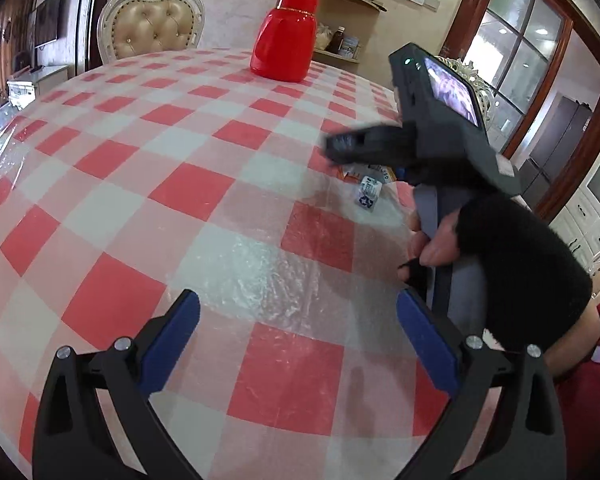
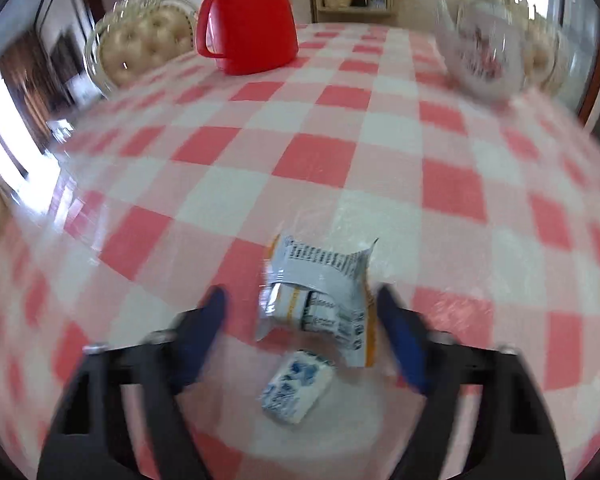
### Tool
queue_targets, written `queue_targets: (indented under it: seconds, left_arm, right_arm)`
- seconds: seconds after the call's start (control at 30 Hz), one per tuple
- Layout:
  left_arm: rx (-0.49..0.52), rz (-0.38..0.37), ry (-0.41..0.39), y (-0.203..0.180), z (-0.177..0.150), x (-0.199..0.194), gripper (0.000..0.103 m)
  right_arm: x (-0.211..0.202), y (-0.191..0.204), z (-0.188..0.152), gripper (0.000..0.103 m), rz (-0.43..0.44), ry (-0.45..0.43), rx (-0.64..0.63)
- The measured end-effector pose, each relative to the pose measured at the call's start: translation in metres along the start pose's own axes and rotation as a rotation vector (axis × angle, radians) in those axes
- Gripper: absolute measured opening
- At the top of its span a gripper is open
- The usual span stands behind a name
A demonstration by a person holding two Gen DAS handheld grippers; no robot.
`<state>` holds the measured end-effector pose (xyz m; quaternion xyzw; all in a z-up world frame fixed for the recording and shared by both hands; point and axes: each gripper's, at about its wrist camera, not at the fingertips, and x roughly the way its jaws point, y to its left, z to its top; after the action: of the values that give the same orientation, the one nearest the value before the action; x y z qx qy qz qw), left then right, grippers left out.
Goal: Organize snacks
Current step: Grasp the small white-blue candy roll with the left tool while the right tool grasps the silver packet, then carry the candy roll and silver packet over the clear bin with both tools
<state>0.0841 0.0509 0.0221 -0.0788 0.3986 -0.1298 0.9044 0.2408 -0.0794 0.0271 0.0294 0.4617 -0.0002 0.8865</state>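
A crumpled white and orange snack wrapper (image 2: 320, 304) lies on the checked tablecloth between the fingers of my right gripper (image 2: 304, 300), which is open around it without holding it. A small blue and white packet (image 2: 296, 390) lies just nearer the camera. In the left wrist view the right gripper (image 1: 340, 144) hovers over the same packet (image 1: 367, 196) and the wrapper (image 1: 364, 170), which it partly hides. My left gripper (image 1: 298, 304) is open and empty above the table, some way from the snacks.
A red thermos jug (image 1: 284, 36) (image 2: 248, 20) stands at the far side of the table (image 1: 140, 200). A floral white teapot (image 2: 480, 48) stands at the far right. A cream padded chair (image 1: 156, 28) is behind the table. Wall shelves (image 1: 340, 20) hold jars.
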Motion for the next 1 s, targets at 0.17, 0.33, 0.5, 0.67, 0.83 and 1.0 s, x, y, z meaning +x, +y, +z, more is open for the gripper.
queue_targets:
  seconds: [0.17,0.33,0.5,0.67,0.83,1.0]
  left_arm:
    - [0.125,0.056,0.051,-0.021,0.011,0.02,0.099]
    - [0.235,0.069,0.105,-0.062,0.05,0.076,0.099]
    - [0.489,0.01,0.183,-0.116,0.061,0.12,0.089]
    - [0.546,-0.093,0.227,-0.116,0.066,0.128,0.038]
    - [0.534,-0.09,0.233,-0.118,0.052,0.111,0.02]
    - [0.469,-0.052,0.148,-0.124,0.024,0.072,0.02]
  right_arm:
    - [-0.041,-0.057,-0.019,0.038,0.103,-0.072,0.008]
    - [-0.094,-0.135,-0.046,0.038,0.143,-0.156,0.075]
    - [-0.129,-0.178,-0.084,0.038,0.233,-0.192,0.123]
    - [-0.143,-0.192,-0.11,0.039,0.311,-0.22,0.165]
    - [-0.152,-0.188,-0.125,0.039,0.342,-0.22,0.173]
    - [-0.164,-0.18,-0.146,0.039,0.349,-0.21,0.177]
